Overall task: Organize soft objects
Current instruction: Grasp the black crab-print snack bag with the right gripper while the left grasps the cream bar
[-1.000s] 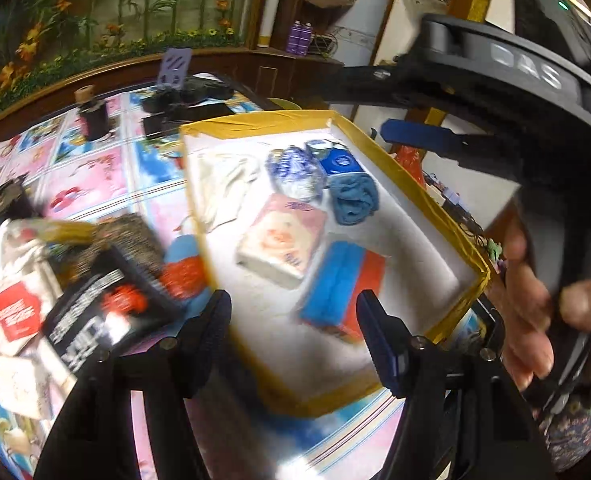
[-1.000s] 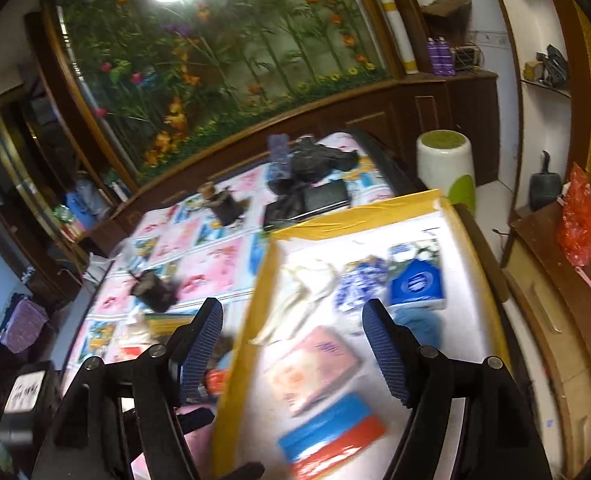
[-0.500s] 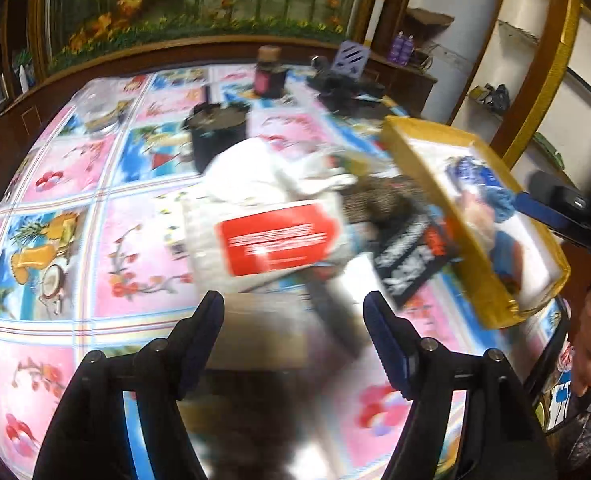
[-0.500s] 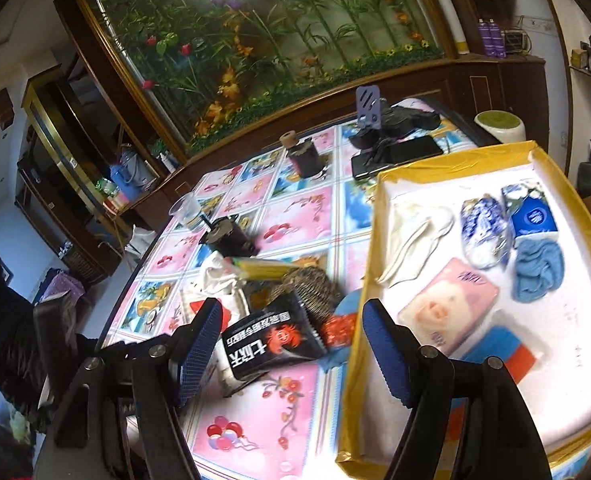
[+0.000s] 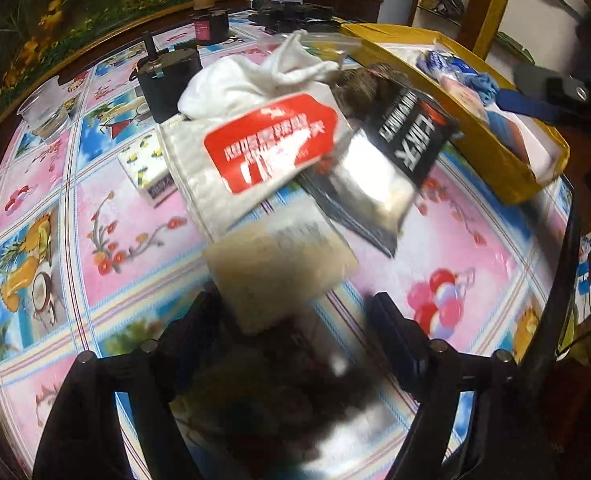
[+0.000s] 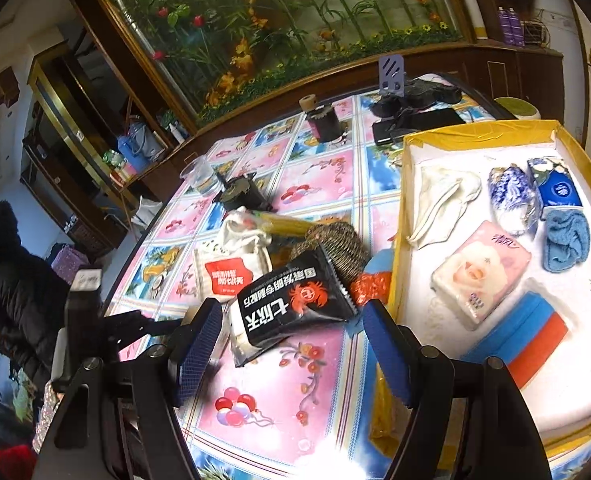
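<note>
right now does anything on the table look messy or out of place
Yes. Left of the yellow-edged tray, several things lie heaped on each other instead of sorted: a black snack bag leans tilted over a white packet with a red label, with a white cloth pouch and a brown scrubber behind. Inside the tray, items lie apart.

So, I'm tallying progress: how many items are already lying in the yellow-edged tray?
6, all in the tray: white cloth far left, blue-patterned pack, blue tissue pack, blue towel, pink tissue pack, blue-and-red sponge nearest. Smaller things may be hidden.
</note>
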`<state>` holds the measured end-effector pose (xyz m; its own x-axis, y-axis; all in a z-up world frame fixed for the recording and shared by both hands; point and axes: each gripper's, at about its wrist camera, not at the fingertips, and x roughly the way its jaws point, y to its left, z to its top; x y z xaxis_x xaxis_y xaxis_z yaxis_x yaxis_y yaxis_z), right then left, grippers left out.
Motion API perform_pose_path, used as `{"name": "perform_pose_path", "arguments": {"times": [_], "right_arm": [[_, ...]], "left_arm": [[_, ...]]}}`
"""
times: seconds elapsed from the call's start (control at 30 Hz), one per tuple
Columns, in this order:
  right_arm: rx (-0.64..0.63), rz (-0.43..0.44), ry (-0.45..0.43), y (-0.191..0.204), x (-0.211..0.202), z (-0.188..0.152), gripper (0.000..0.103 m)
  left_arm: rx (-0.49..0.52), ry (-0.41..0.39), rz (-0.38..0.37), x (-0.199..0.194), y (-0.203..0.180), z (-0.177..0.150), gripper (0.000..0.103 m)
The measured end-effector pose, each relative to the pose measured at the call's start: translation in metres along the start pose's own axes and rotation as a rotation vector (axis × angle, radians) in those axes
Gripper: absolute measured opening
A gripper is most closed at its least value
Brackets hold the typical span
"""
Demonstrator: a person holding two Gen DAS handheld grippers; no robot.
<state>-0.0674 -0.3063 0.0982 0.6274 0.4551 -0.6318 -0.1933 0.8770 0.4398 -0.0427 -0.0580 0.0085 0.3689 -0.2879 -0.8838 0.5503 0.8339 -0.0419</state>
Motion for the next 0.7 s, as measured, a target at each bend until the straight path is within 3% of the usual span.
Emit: {"name": "perform_pose_path", "arguments": {"times": [0.17, 0.4, 0.57, 0.7], "right_arm": [[-0.018, 0.002, 0.034, 0.01, 0.026, 0.005, 0.08], [0.001, -0.082, 0.115, 0.01, 0.079, 0.024, 0.08], [-0.041, 0.045, 0.232, 0.026, 0.081, -0.001, 0.088], [-0.1, 0.061, 0.232, 0.035, 0.056, -0.011, 0.088]], "left_arm": [[-0.071, -0.042, 0.043, -0.01, 0.001, -0.008, 0.082], [-0.091, -0.089, 0.071, -0.024, 0.016, -0.001, 0.082], [-0.062, -0.09, 0.082, -0.026, 0.024, -0.001, 0.082], [0.01, -0.088, 0.086, -0.023, 0.022, 0.006, 0.082]]}}
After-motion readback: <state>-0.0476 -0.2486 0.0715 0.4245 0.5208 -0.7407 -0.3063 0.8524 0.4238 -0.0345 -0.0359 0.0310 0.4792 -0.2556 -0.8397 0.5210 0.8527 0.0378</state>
